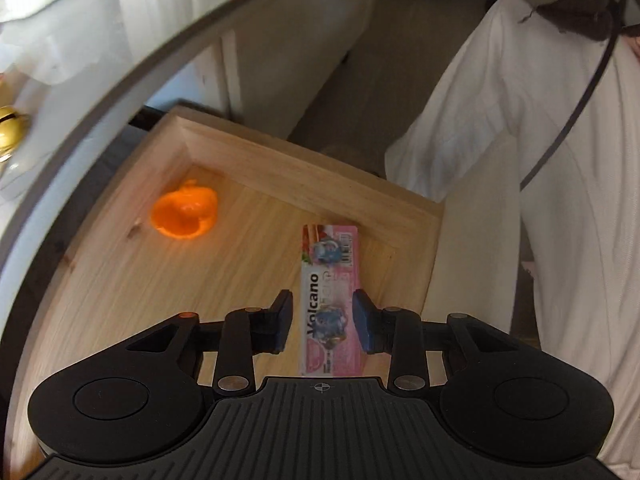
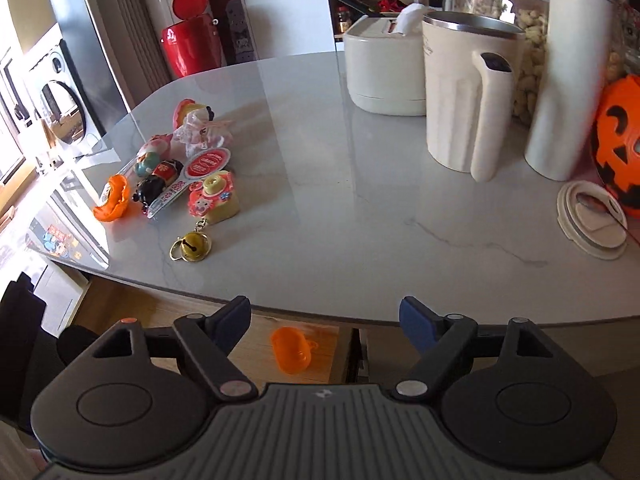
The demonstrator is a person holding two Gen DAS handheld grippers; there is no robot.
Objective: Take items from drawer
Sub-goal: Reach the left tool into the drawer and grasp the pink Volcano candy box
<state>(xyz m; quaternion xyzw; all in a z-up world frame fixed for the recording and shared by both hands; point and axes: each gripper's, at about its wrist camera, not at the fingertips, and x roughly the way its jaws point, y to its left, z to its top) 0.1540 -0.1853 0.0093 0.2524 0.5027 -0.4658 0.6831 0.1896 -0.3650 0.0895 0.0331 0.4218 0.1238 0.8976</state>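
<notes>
Left wrist view looks steeply down into the open wooden drawer (image 1: 280,184), and nearest the lens the left gripper (image 1: 322,322) has its jaws parted a little wider than the pink Volcano packet (image 1: 330,280) that lies flat on the drawer floor. The packet runs lengthwise straight out between the pads, one long edge close to each, and neither pad seems to press on it yet. It looks like a slim carton or wrapped bar: light, fairly stiff across its width, with a glossy printed skin that may slide. Closing across the narrow width near the middle of its length should hold it; a hard squeeze could dent it. Farther out and to the left of the jaws, well apart from the packet, an orange plastic piece (image 1: 185,210) sits near the drawer's far corner. It looks hollow, thin-walled and light, so a gentle pinch across its body would suit.

From the right wrist view, the right gripper (image 2: 325,322) stands wide with nothing between its pads. Just beyond and below them the same orange piece shows in the drawer under the tabletop (image 2: 360,208). Ahead to the left a cluster of small toys (image 2: 180,172) already rests on the table.
</notes>
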